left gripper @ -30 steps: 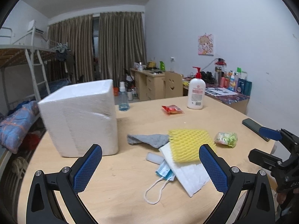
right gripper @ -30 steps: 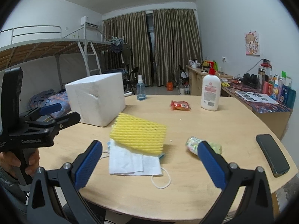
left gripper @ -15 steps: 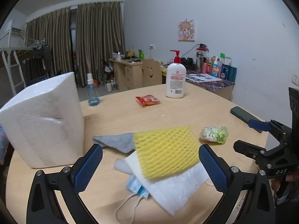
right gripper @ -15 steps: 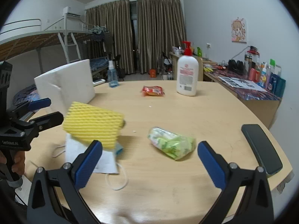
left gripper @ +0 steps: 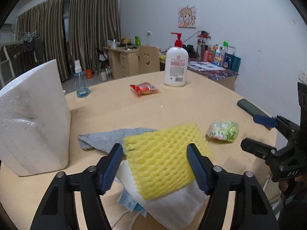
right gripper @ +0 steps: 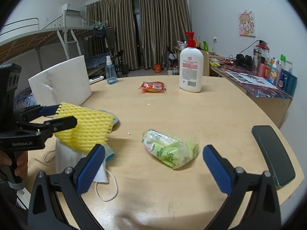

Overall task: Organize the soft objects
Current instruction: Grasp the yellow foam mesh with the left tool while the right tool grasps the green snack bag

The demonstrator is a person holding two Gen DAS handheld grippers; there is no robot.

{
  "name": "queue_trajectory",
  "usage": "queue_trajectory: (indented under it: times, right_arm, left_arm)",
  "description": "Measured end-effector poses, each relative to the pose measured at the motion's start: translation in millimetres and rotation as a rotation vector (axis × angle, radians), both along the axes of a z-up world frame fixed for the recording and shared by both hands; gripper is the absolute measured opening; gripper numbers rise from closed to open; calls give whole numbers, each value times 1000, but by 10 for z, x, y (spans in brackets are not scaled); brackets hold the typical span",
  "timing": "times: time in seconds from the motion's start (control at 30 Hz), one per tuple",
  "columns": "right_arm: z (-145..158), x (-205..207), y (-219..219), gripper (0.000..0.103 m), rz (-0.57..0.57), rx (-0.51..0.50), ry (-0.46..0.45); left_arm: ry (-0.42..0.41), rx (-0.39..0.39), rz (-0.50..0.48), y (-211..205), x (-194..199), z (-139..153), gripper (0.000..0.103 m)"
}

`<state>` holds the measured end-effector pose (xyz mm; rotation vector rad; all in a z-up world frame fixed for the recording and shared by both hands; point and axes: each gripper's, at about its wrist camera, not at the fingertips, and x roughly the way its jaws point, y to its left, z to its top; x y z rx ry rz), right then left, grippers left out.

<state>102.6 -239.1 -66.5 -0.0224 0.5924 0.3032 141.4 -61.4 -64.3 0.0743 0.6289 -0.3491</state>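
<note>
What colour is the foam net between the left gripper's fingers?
Yellow, with an open mesh pattern. The foam net shows best in the left wrist view, between the closing left gripper.

Both views are dimly and evenly lit from overhead indoor light, with a cool, slightly grey cast and soft shadows beneath the yellow foam net (left gripper: 163, 159) and the green packet (right gripper: 170, 150) on the table (right gripper: 191, 118). A pale sheen glares off the near tabletop. Strong fisheye bending curves the walls, black corners frame each picture, and the near fingers look slightly soft.
</note>
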Motion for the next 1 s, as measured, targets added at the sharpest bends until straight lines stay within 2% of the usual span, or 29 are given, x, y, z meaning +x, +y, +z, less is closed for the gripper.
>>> queue_trajectory:
  times: [0.13,0.23,0.27,0.4,0.63,0.73,0.8,1.0]
  right_arm:
    - [-19,47,-13,103,-4,-6,12]
    - [-49,113,-8,103,-5,-22,30]
    - [-54,137,-1,103,-5,-28,35]
    - [-77,219,34,103,3,-59,46]
    - [-138,401,108,96,-6,-147,74]
    - [-192,466,128,84,-3,-171,94]
    - [-239,511,132,72,-2,-181,119]
    - [-314,527,120,57,-2,-192,155]
  left_arm:
    - [18,18,-5,-23,13,-40,51]
    - [19,12,-8,-15,17,-43,36]
    - [18,9,-10,-8,18,-41,27]
    - [10,-7,-38,1,-5,-24,14]
    - [-4,-60,-108,16,-56,25,12]
    - [-2,-91,-124,55,-64,52,12]
    - [-10,-98,-129,67,-80,75,11]
    - [-18,-119,-158,92,-128,144,11]
